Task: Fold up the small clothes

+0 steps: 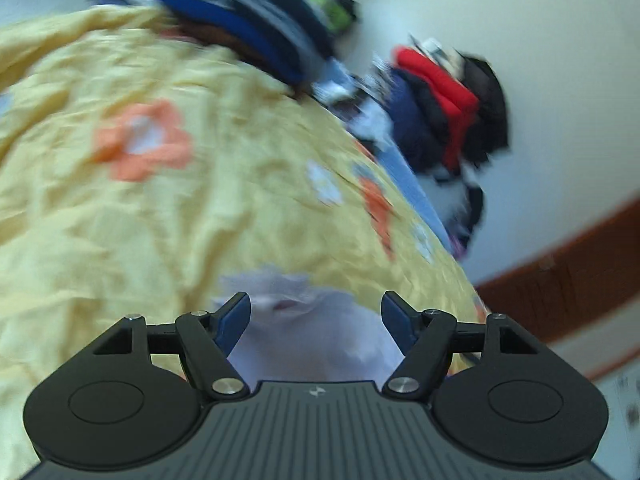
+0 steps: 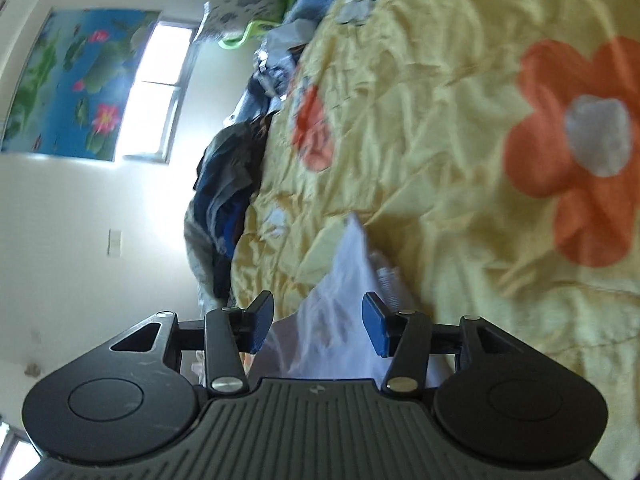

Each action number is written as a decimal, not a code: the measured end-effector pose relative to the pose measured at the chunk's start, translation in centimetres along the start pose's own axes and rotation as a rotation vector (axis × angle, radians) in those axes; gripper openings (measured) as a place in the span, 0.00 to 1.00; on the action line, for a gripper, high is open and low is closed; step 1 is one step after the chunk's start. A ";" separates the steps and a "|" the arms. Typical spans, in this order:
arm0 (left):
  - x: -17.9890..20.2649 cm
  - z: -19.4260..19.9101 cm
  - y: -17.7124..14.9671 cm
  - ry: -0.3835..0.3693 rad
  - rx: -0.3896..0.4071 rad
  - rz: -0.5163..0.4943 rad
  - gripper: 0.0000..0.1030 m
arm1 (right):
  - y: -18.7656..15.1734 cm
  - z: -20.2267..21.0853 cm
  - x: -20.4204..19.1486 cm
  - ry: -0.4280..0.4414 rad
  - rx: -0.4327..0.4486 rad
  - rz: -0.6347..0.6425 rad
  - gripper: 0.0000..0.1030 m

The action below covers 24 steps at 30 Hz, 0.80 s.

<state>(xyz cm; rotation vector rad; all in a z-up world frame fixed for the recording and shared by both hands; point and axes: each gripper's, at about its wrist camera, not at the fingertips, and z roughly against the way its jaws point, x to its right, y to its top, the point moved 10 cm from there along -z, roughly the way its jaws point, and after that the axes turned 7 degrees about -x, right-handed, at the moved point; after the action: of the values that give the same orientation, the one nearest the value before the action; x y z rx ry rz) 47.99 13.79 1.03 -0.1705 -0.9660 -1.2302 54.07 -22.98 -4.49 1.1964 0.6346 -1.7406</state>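
A small white garment (image 1: 316,336) lies on a yellow flowered bedspread (image 1: 160,208). In the left wrist view my left gripper (image 1: 316,320) is open, its blue pads on either side of the garment just above it. In the right wrist view my right gripper (image 2: 318,320) is open too, and the same white garment (image 2: 344,312) shows between its fingers with one corner pointing away over the bedspread (image 2: 460,160). Both views are blurred, so I cannot tell if the pads touch the cloth.
Piles of dark, blue and red clothes (image 1: 440,112) lie along the far edge of the bed. More heaped clothes (image 2: 228,184) and a green plastic item (image 2: 264,12) line the bed edge by the wall. A window (image 2: 164,88) and a lotus poster (image 2: 76,80) are on the wall.
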 end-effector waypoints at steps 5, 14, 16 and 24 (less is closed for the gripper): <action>0.8 -4.4 -0.5 0.085 -0.048 -0.071 0.70 | -0.3 -2.9 -1.8 0.031 -0.060 0.019 0.52; -0.7 -8.0 -0.2 0.177 -0.061 -0.064 0.70 | 1.1 -5.4 1.9 -0.047 -0.027 -0.120 0.49; 0.1 -7.7 -0.6 0.254 -0.046 -0.134 0.70 | 0.9 -4.9 2.0 -0.056 -0.028 -0.103 0.49; 2.6 -3.8 -5.5 0.678 0.061 -0.409 0.77 | -2.8 -1.6 -3.9 -0.105 0.032 0.225 0.62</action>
<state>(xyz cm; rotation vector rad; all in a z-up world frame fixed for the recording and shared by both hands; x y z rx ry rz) 45.36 7.69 -1.53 0.4917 -0.4461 -1.4857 52.85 -18.86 -1.75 1.1435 0.3946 -1.6157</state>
